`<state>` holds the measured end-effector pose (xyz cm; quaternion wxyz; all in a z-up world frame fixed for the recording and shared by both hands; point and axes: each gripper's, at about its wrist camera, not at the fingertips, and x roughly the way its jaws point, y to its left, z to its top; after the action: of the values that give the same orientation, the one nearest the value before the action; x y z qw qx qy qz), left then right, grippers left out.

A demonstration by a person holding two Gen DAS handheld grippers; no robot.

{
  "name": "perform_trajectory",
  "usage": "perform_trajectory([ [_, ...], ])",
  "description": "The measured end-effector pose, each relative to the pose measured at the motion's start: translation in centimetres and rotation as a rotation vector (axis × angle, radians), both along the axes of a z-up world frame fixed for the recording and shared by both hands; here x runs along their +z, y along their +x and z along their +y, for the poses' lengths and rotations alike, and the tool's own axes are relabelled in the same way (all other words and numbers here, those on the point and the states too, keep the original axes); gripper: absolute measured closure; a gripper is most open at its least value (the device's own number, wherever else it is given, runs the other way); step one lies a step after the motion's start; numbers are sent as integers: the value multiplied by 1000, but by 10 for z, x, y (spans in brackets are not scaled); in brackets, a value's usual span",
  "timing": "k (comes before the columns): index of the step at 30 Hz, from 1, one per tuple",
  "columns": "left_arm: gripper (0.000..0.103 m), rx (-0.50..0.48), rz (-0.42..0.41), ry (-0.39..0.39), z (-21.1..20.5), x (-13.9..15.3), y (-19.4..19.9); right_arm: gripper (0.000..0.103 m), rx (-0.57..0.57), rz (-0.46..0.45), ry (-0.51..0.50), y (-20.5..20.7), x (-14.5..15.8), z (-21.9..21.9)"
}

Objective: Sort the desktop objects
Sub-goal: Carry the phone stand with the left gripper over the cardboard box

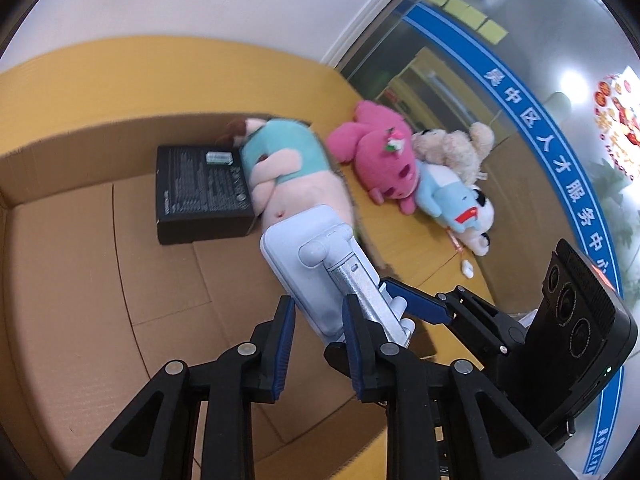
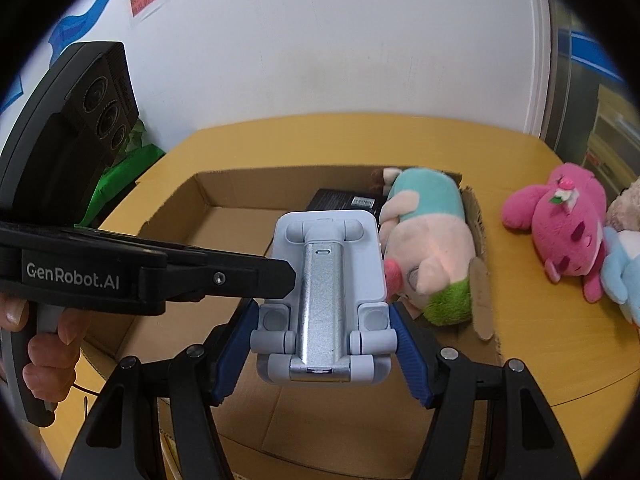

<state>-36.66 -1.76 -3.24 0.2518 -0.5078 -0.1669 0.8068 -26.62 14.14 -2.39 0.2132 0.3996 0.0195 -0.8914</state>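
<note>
Stand: pale blue plastic phone stand with silver metal arm (image 2: 320,300), folded flat, held above the open brown cardboard box (image 2: 224,216), clamped at its hinged end.
Black box: flat black printed carton (image 1: 202,192), lying inside the cardboard box by its far wall.
Plush in box: pink pig plush in teal shirt (image 2: 424,244), lying against the box's right wall, touching the black carton.
Plush on table: pink rabbit plush (image 1: 376,156), beige bear plush (image 1: 460,148) and light blue plush (image 1: 444,196), heaped together outside the box.

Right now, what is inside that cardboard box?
Inside the cardboard box lie a black flat box and a plush doll in a teal top, leaning against it. The pale phone stand, held above, hides part of the floor.
</note>
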Motion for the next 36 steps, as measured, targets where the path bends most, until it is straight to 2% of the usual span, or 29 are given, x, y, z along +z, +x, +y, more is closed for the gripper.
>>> perform_trajectory([
  [5,81,0,-98,6,-6,-36,-26,37,4,-109,44,-28,-24,-9],
  [9,81,7,-172,13,-9,-66,-43,37,-3,-233,91,-53,-48,-14],
  [16,81,41,-238,20,-19,-100,-59,37,-7,-404,116,-82,-82,-22],
  [18,88,40,-253,48,-20,-107,-62,35,-15,-437,117,-89,-92,-24],
  [22,88,59,-234,45,-22,-108,-63,35,-17,-477,137,-90,-104,-26],
  [28,88,87,-207,50,-35,-103,-61,35,75,-352,169,-55,-66,-22],
  [30,88,96,-213,47,-36,-104,-63,38,129,-393,178,-51,-68,-25],
  [32,88,115,-209,48,-39,-102,-63,57,160,-457,199,-50,-78,-30],
  [36,88,136,-196,33,-47,-97,-59,59,212,-520,179,-52,-79,-41],
])
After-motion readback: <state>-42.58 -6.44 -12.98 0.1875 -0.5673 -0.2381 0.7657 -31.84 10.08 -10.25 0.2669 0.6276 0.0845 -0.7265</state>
